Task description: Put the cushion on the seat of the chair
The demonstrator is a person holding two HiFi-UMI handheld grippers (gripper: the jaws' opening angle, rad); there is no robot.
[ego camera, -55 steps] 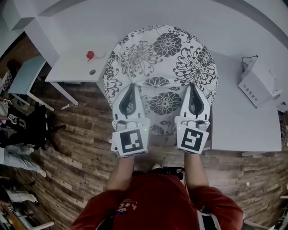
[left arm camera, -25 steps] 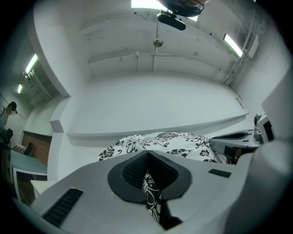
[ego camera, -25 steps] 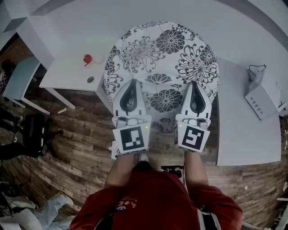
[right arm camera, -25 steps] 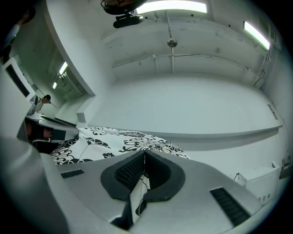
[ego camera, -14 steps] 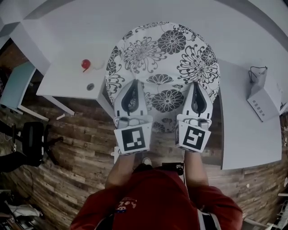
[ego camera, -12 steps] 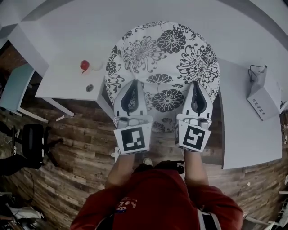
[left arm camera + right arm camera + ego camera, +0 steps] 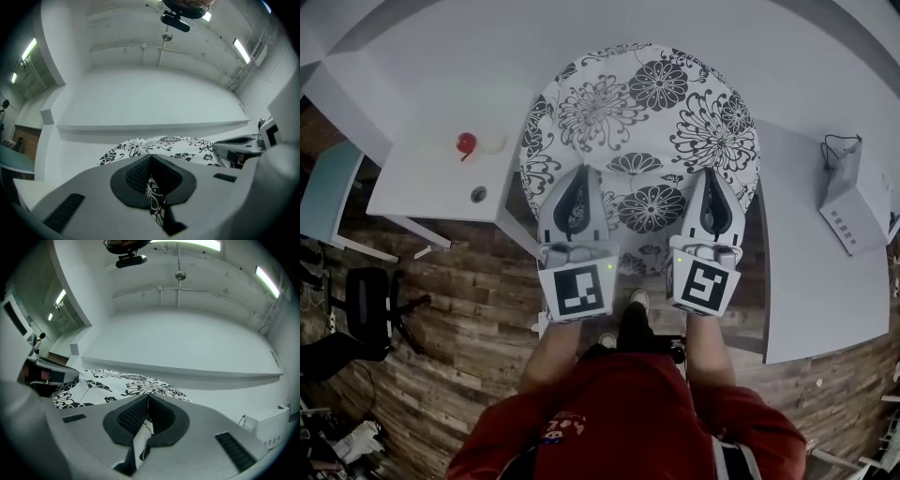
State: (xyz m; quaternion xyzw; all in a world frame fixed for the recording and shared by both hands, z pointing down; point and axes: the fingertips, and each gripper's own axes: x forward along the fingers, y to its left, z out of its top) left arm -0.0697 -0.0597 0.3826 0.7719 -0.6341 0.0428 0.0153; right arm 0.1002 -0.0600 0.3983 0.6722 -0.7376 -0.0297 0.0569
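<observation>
Since the earliest frame the scene under the cushion (image 7: 642, 122) had slid: the red ball (image 7: 465, 142) on the desk (image 7: 422, 183) sat lower and further left in the head view, and the white box (image 7: 851, 197) at the right had drifted lower and right. The people once seen at the left edge were out of view, and a black chair (image 7: 367, 298) stood on the wood floor (image 7: 459, 356) there, well apart from the cushion. A shoe (image 7: 637, 300) had appeared between the two arms, where none showed half a second before. The cushion and both grippers kept almost the same place in the view.

No brand or label could be read. The marker cubes (image 7: 578, 291) carried only black-and-white square patterns, and the print on the red shirt (image 7: 619, 422) was too small to make out.

The cushion was round and white, covered with large black flower heads and a few leaves. It was held flat above the desk, its far part over the white top and its near edge over the floor.

The left gripper (image 7: 580, 174) had its jaws pressed on the near-left edge, a fold of patterned cloth showing between the dark pads in the left gripper view (image 7: 152, 187). The right gripper (image 7: 712, 174) pinched the near-right edge likewise, with cloth caught between its pads (image 7: 143, 434).
</observation>
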